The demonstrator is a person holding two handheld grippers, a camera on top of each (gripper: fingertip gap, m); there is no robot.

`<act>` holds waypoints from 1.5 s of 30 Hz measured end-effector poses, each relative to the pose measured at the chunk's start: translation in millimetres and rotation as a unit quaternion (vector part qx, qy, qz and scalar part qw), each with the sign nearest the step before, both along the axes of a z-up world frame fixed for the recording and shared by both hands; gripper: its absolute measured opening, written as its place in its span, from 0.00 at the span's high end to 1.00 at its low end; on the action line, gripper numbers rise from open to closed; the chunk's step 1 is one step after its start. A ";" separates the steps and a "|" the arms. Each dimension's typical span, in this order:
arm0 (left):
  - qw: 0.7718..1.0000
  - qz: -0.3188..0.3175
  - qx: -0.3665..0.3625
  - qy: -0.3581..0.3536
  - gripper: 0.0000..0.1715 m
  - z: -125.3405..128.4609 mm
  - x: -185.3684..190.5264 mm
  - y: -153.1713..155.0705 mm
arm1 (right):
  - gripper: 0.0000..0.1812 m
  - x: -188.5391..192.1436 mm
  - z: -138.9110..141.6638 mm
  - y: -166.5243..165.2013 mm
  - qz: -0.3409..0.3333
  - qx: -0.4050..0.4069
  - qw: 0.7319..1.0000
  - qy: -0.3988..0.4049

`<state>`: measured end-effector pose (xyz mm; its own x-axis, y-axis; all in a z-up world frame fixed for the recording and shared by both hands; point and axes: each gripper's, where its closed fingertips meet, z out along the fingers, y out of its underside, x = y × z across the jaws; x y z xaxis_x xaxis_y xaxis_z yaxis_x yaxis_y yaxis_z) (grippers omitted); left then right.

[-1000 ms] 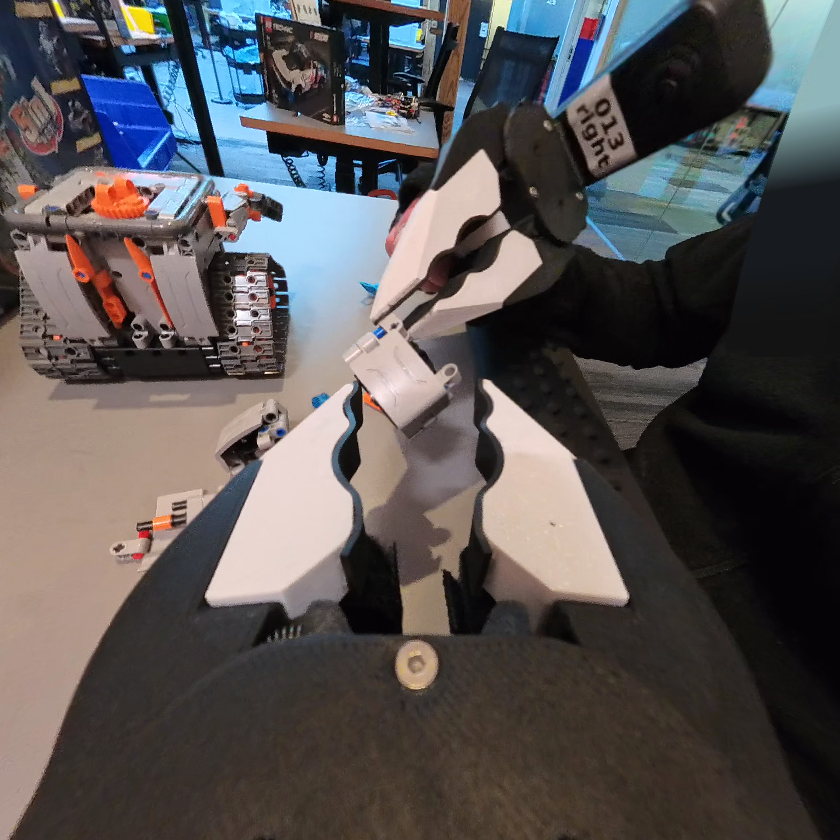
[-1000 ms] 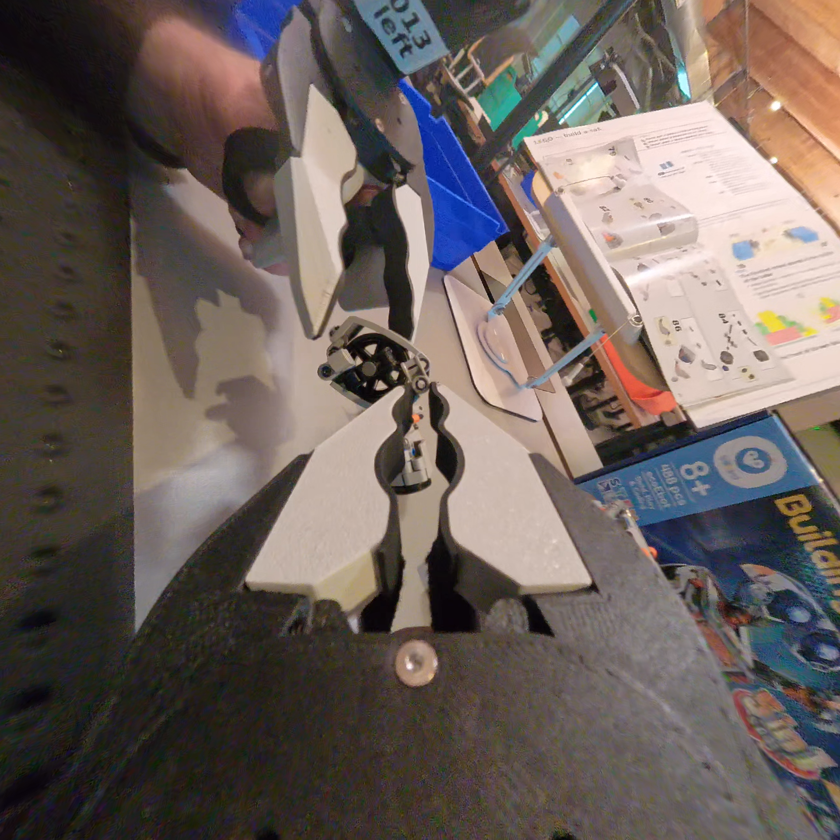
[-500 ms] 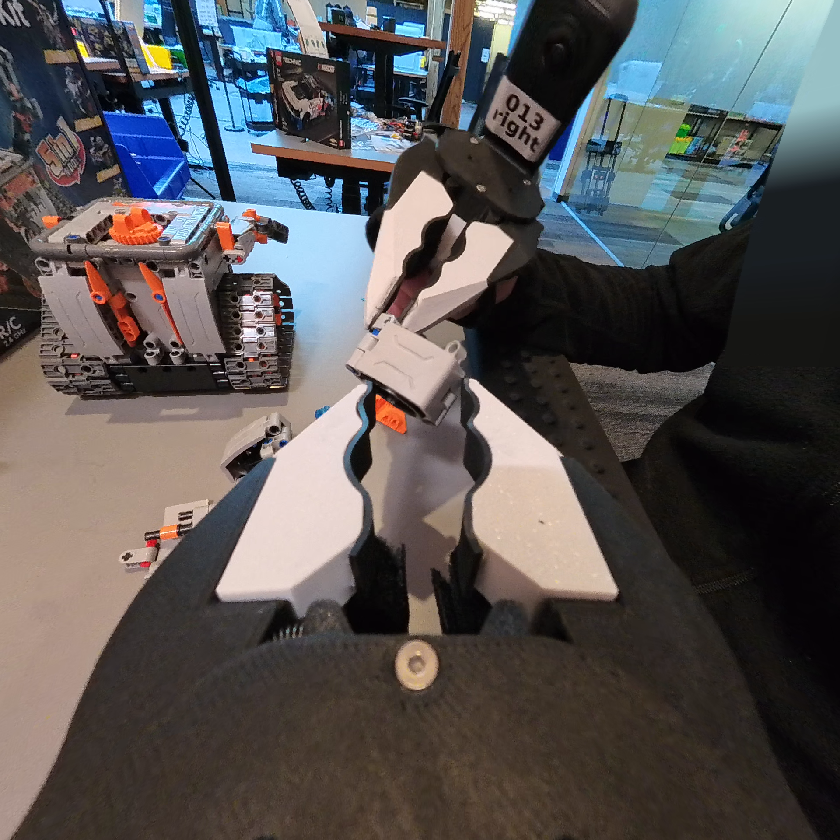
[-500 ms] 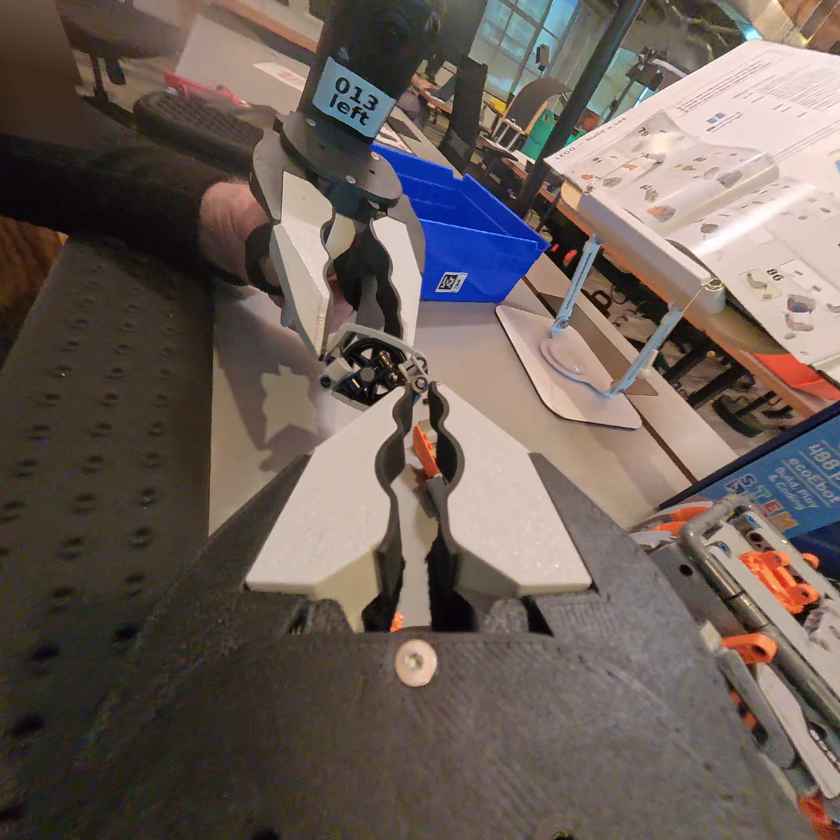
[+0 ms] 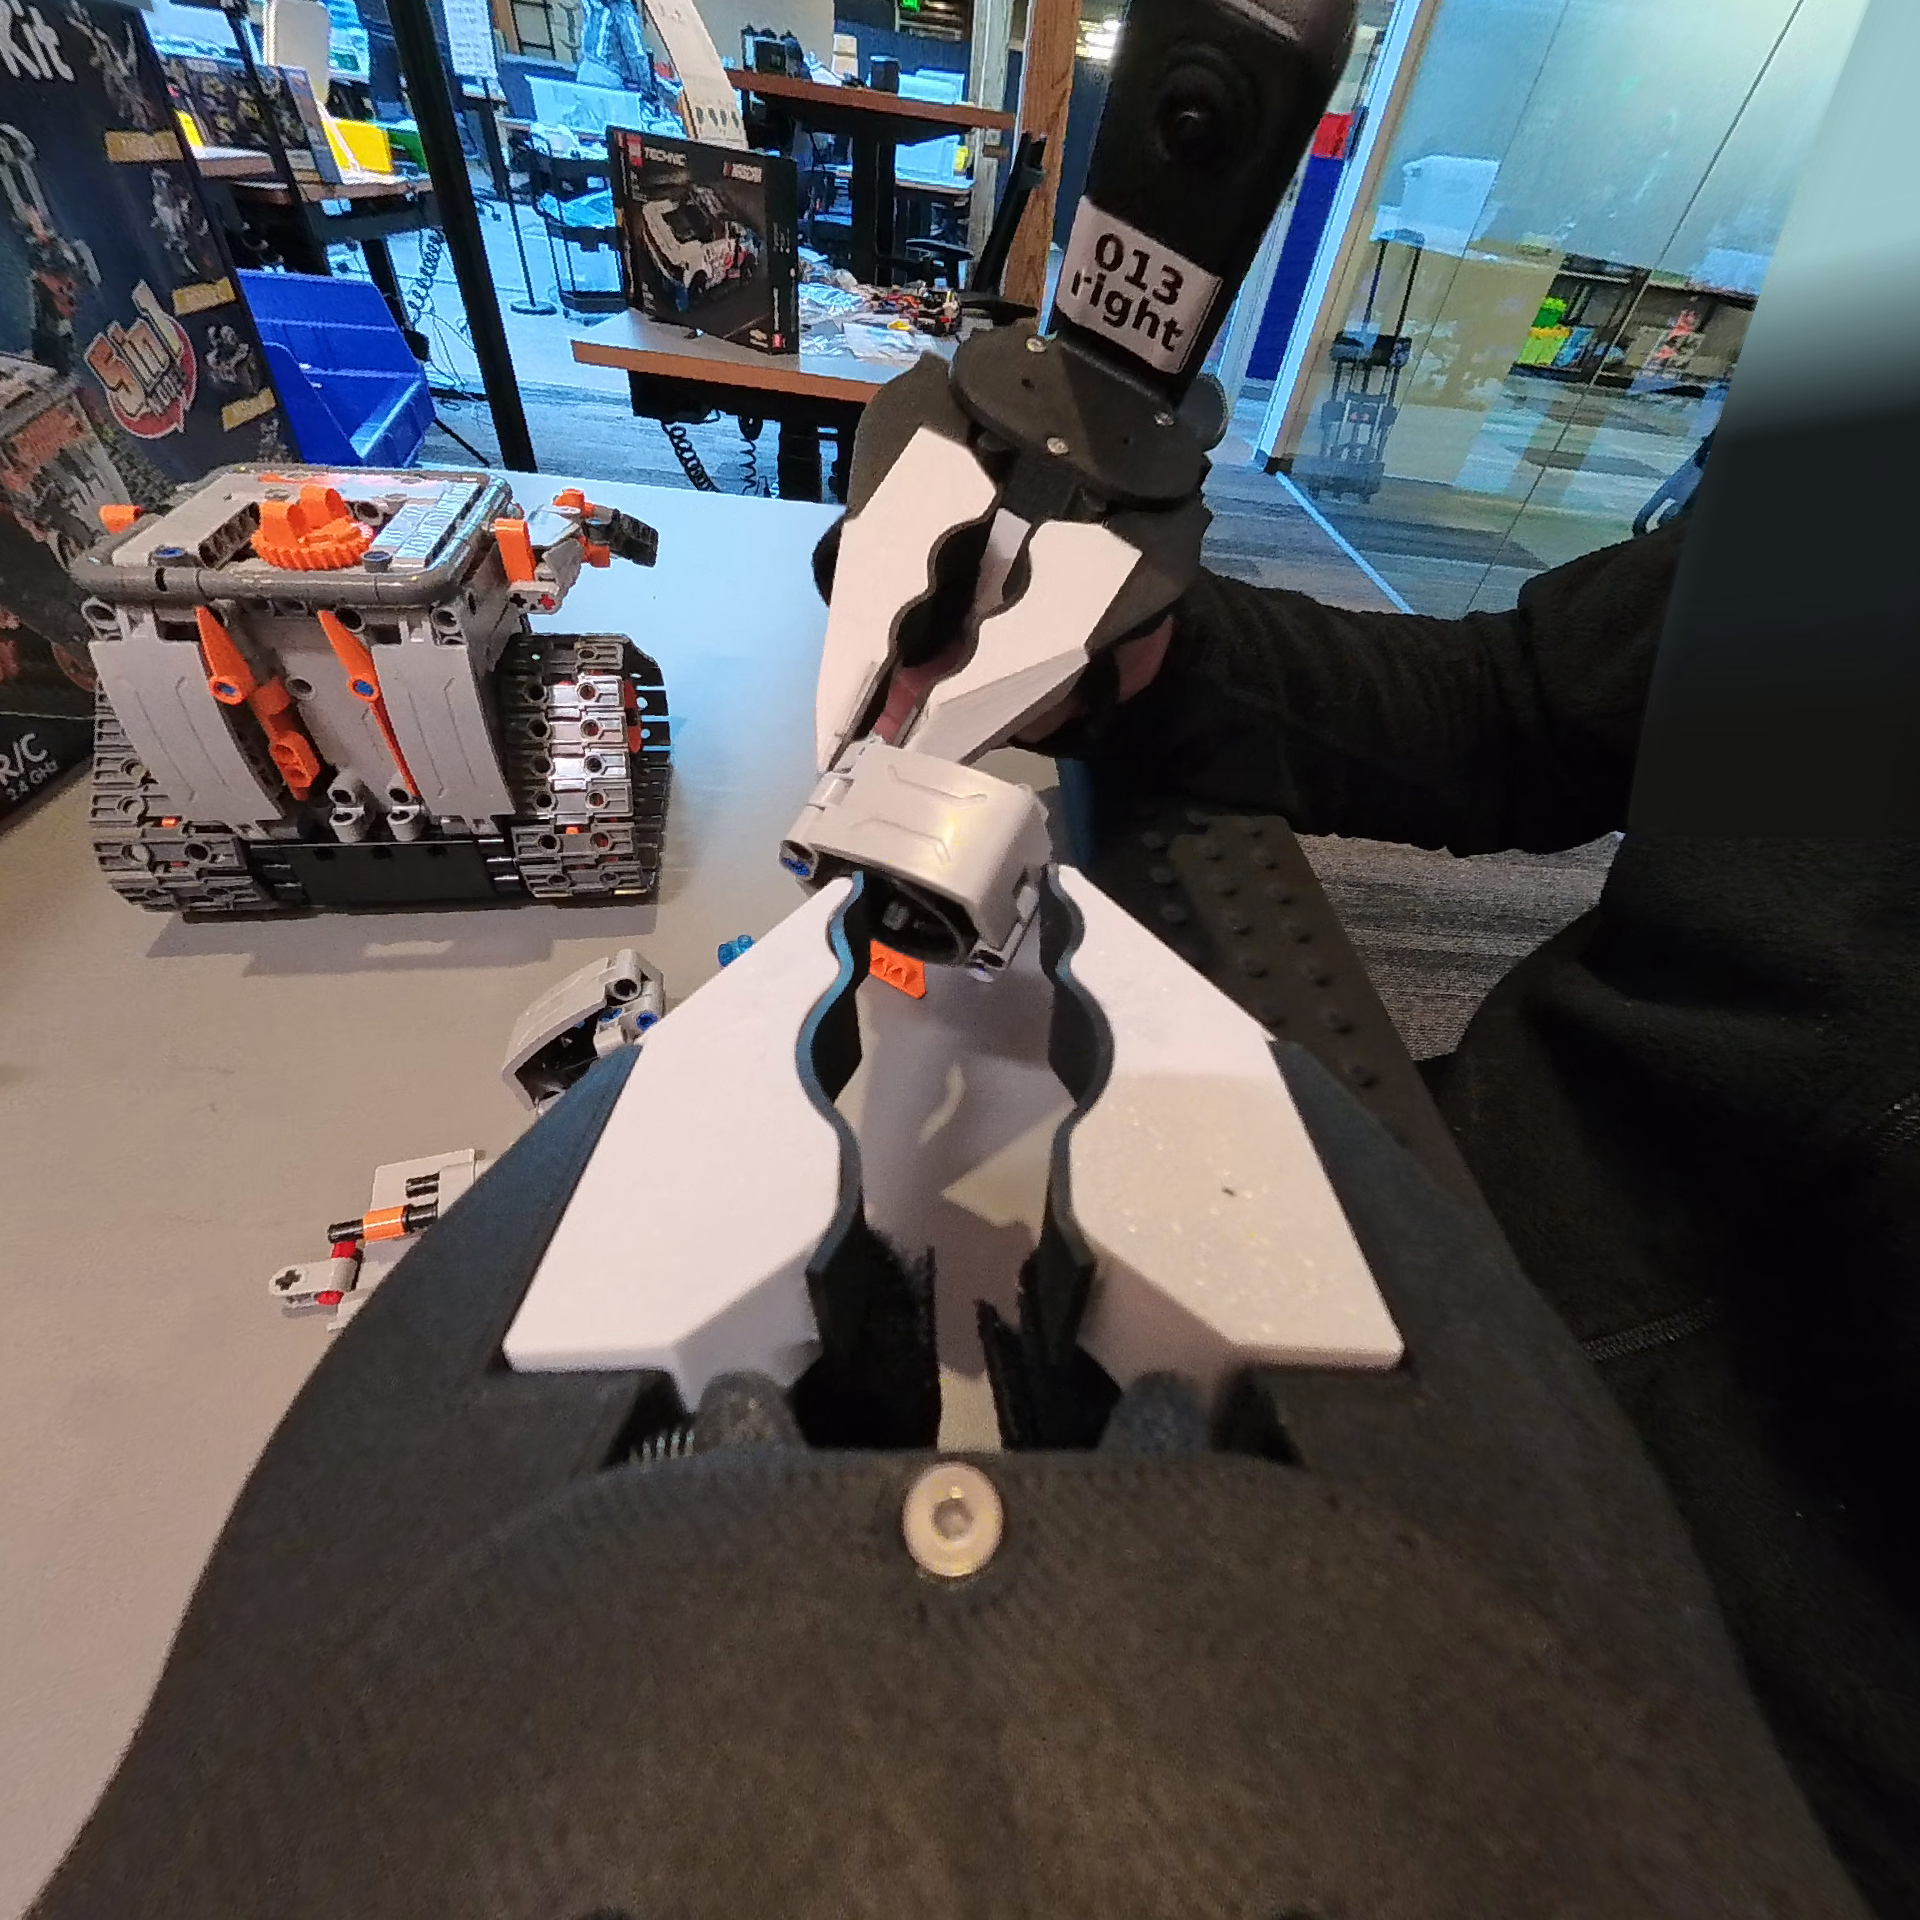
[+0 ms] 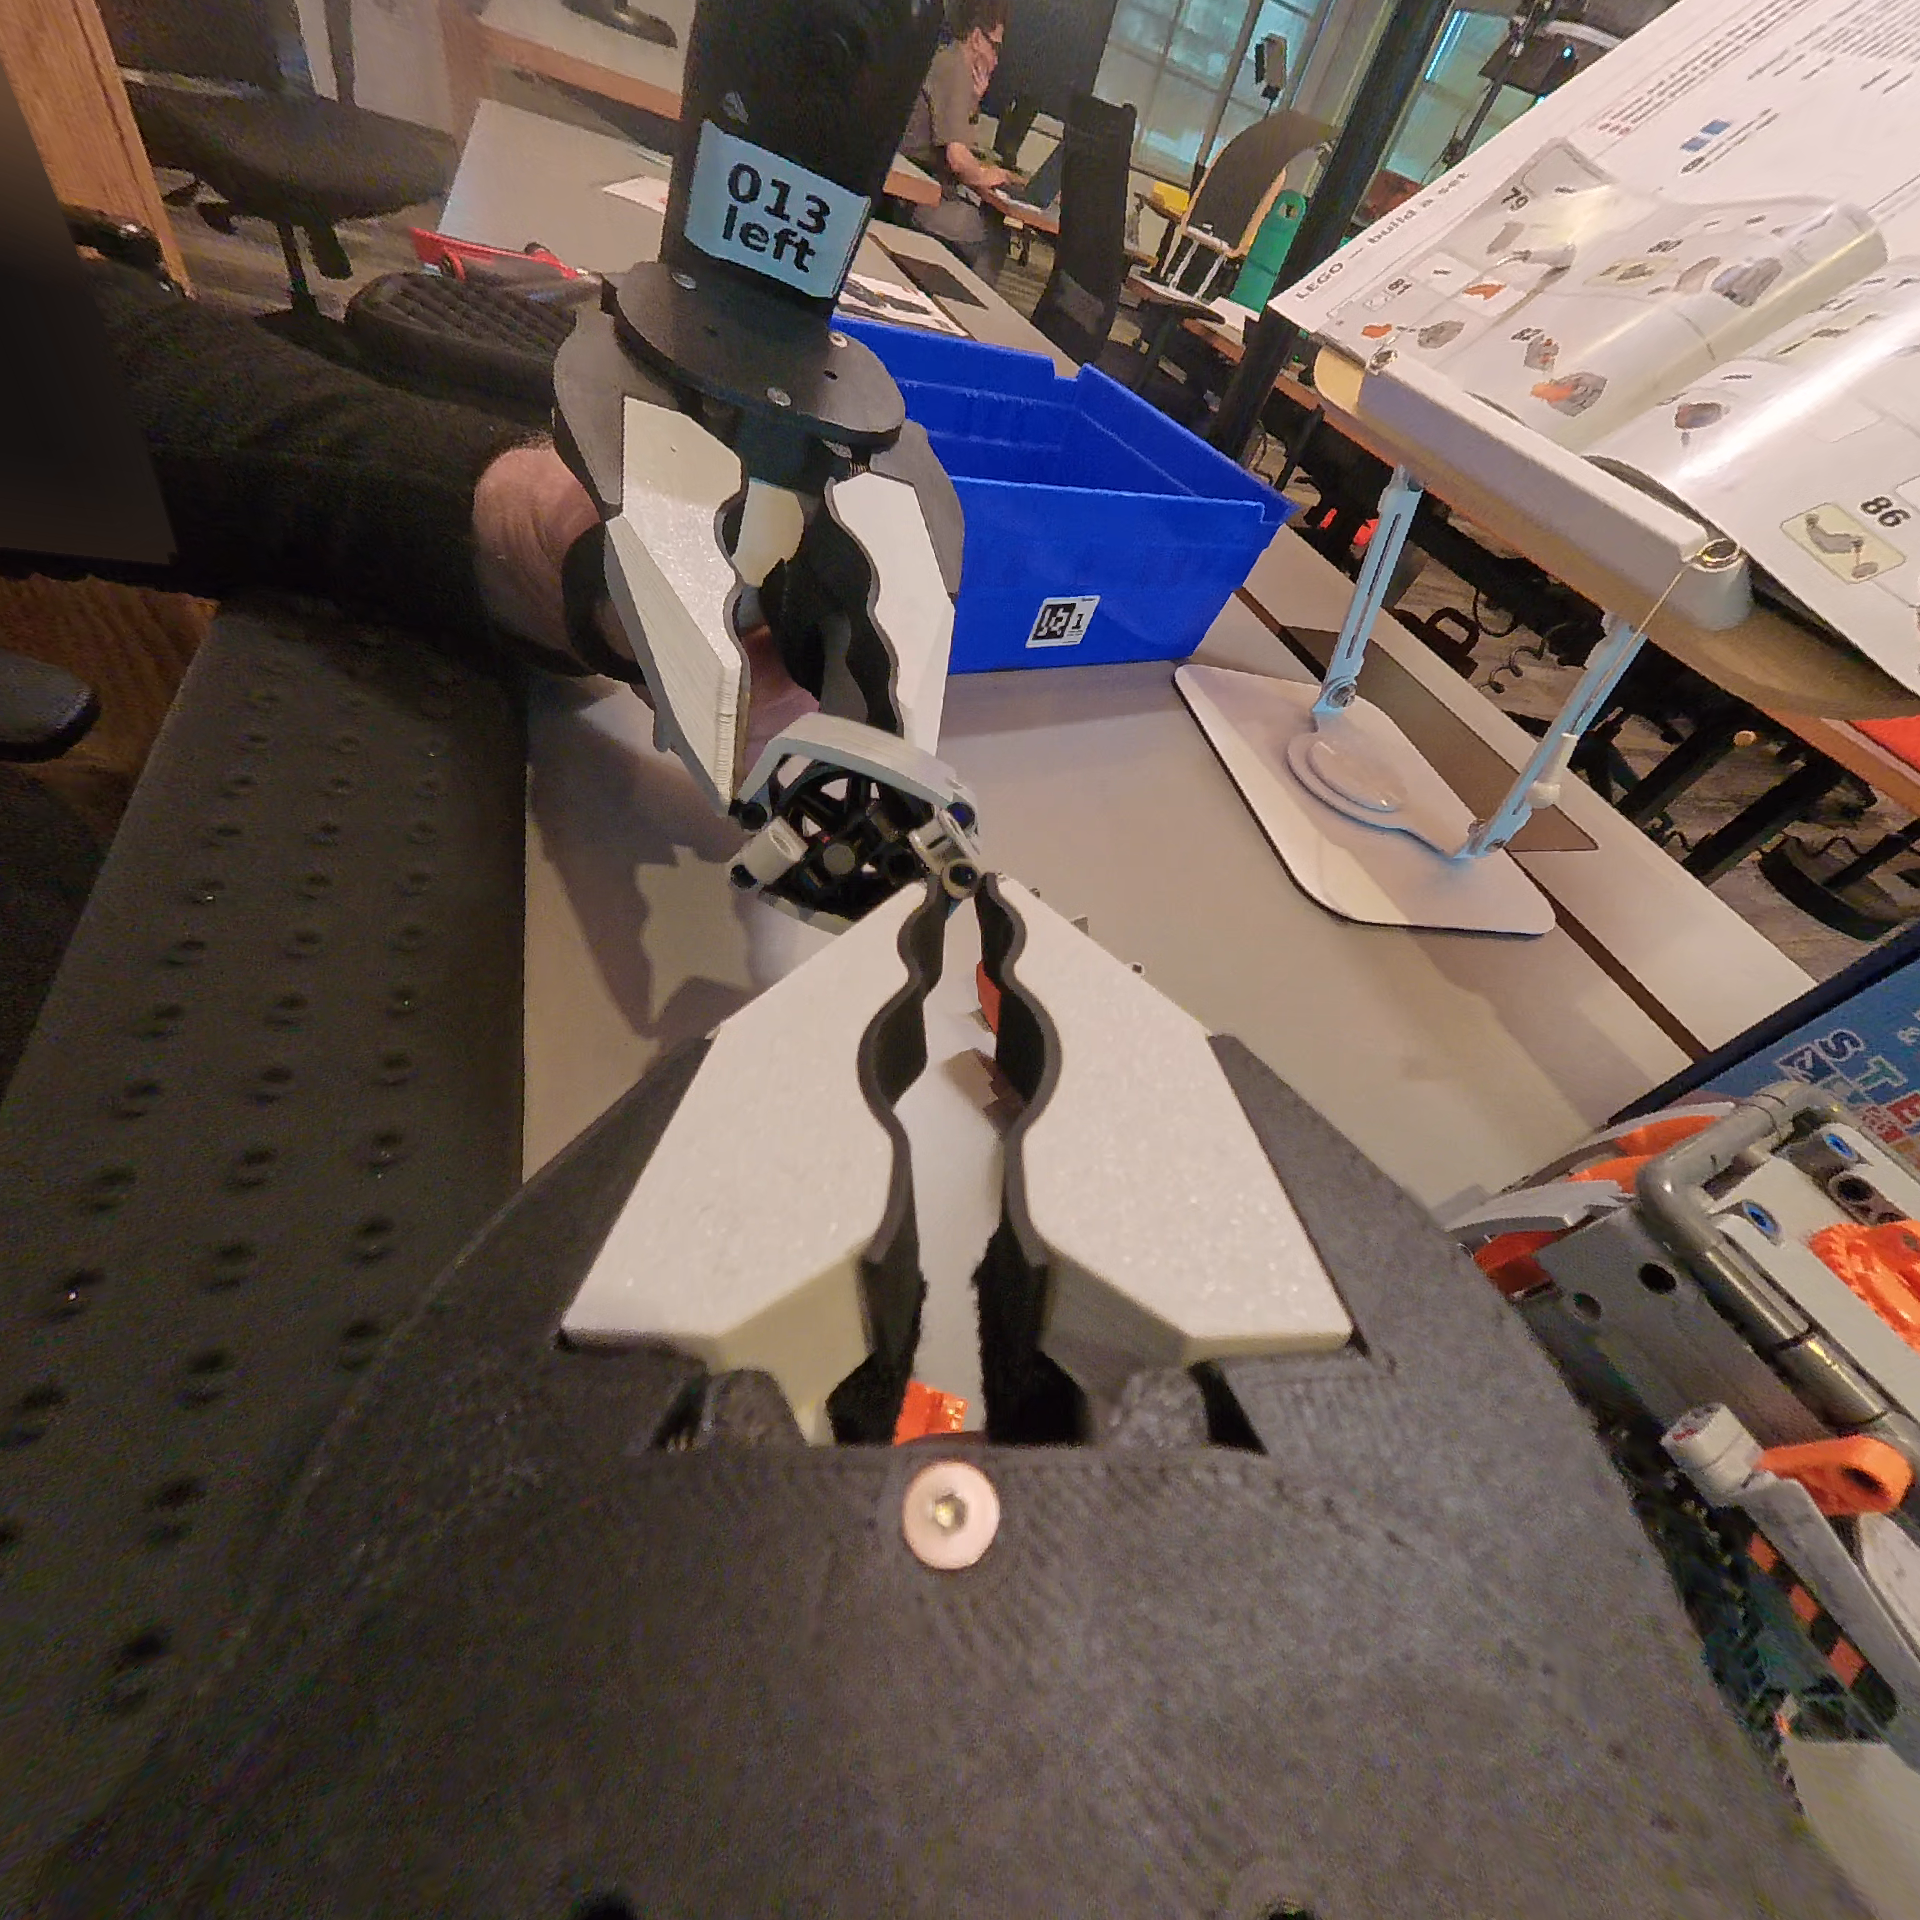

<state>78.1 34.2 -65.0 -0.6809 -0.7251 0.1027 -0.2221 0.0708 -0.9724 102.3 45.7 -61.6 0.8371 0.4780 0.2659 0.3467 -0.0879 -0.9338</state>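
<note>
A grey motor block (image 5: 920, 821) with a black round face and an orange stub is held up over the grey table (image 5: 208, 1039), between both grippers. My left gripper (image 5: 945, 894) has its fingertips closed on the block's two sides from below. My right gripper (image 5: 883, 743) comes down from above, shut on the block's upper corner. In the right wrist view, the right gripper (image 6: 951, 904) pinches a corner pin of the block (image 6: 852, 810), and the left gripper (image 6: 831, 748) grips it from the far side.
A grey, black and orange tracked model (image 5: 364, 707) stands at the left, also low right in the right wrist view (image 6: 1714, 1299). Loose grey parts (image 5: 582, 1023) (image 5: 384, 1216) lie near it. A blue bin (image 6: 1070, 520), a booklet stand (image 6: 1382, 831) and a black perforated pad (image 6: 260, 987) surround the spot.
The left gripper's fingers have narrowed from wide open onto the block's sides. The right gripper has swung from slanted to nearly upright above it, still holding the block.
</note>
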 end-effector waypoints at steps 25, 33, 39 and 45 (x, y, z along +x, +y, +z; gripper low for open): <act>0.998 -0.002 -0.063 0.016 0.85 3.8 3.6 9.5 | 0.98 5.3 -5.9 1.4 -0.019 -0.035 0.999 0.016; 0.996 0.000 -0.090 0.017 0.88 9.2 3.9 14.5 | 0.98 2.8 -18.1 2.7 -0.019 -0.064 0.998 0.000; 0.996 0.000 -0.090 0.013 0.89 10.4 3.7 14.9 | 0.99 0.2 -24.2 2.9 -0.016 -0.076 0.997 -0.010; 0.996 -0.002 -0.089 0.012 0.90 10.8 2.8 14.2 | 1.00 -3.8 -31.6 3.4 -0.011 -0.085 0.996 -0.032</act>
<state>80.9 48.4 -54.2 -0.6802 -0.6908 0.2452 -0.2455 -0.1005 -0.9642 98.5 49.1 -93.3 0.8322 0.5020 0.2355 0.4011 -0.2516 -0.8808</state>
